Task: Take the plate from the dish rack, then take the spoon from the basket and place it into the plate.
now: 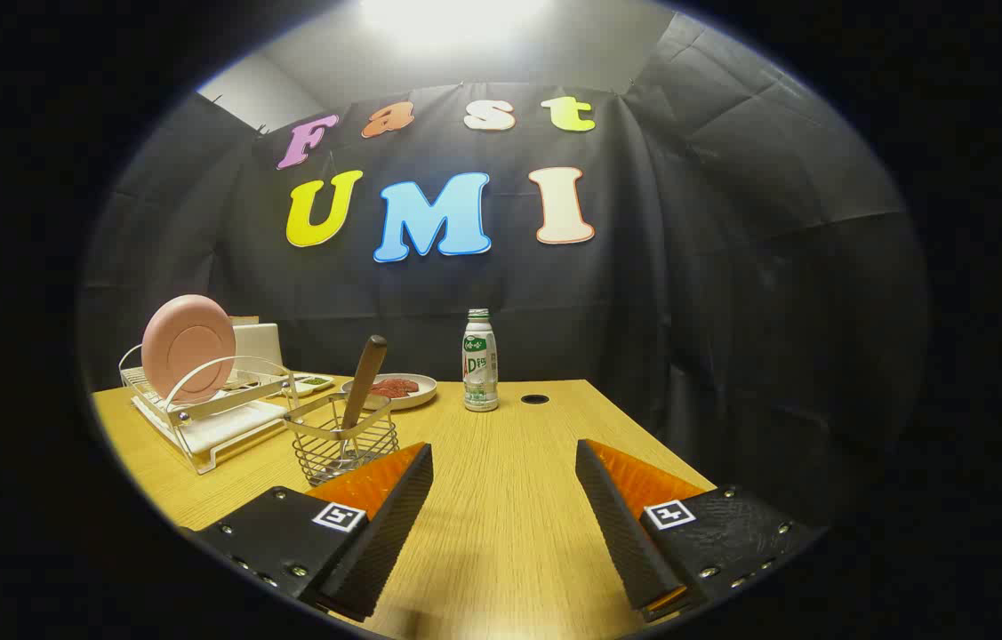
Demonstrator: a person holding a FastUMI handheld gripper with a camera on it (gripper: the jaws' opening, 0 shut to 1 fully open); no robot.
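A pink plate (pixel 188 348) stands on edge in a white wire dish rack (pixel 207 413) on the wooden table, well beyond and left of my fingers. Just ahead of the left finger sits a small wire basket (pixel 346 443) with a spoon (pixel 362 384) upright in it, its brown handle leaning out of the top. My gripper (pixel 503 462) hovers open over bare table with nothing between its fingers.
A white plastic bottle (pixel 480 361) with a green label stands beyond the fingers near the table's far edge. A shallow dish (pixel 394 390) holding red slices lies left of it. A round cable hole (pixel 534 399) lies right of the bottle. Black cloth walls surround the table.
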